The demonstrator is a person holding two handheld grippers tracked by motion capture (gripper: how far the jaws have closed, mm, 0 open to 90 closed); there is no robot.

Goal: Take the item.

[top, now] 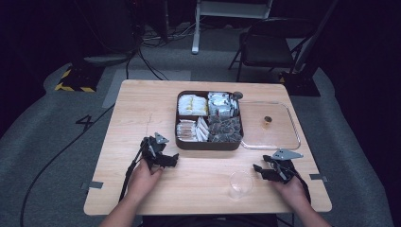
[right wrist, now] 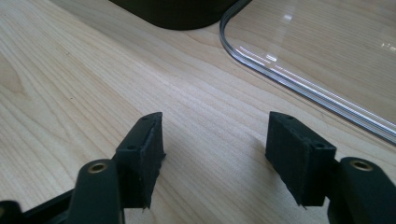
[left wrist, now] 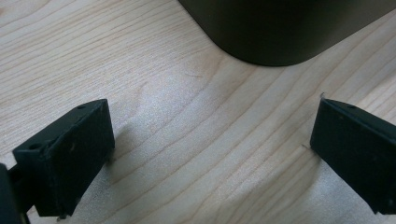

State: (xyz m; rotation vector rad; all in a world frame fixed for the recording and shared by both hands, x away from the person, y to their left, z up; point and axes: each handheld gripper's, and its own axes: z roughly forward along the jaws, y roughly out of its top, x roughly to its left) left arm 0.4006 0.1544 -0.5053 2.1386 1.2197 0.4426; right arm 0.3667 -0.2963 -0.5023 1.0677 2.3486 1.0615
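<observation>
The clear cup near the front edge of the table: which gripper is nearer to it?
Right. The right gripper rests on the table just beside the clear cup, on its right. The left gripper lies farther off, up-left of it, near the brown compartment box.

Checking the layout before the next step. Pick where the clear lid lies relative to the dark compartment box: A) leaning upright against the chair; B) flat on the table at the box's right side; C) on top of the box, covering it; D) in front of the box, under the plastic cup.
B: the clear lid lies flat on the table right of the dark compartment box, whose four filled compartments are uncovered.
</observation>
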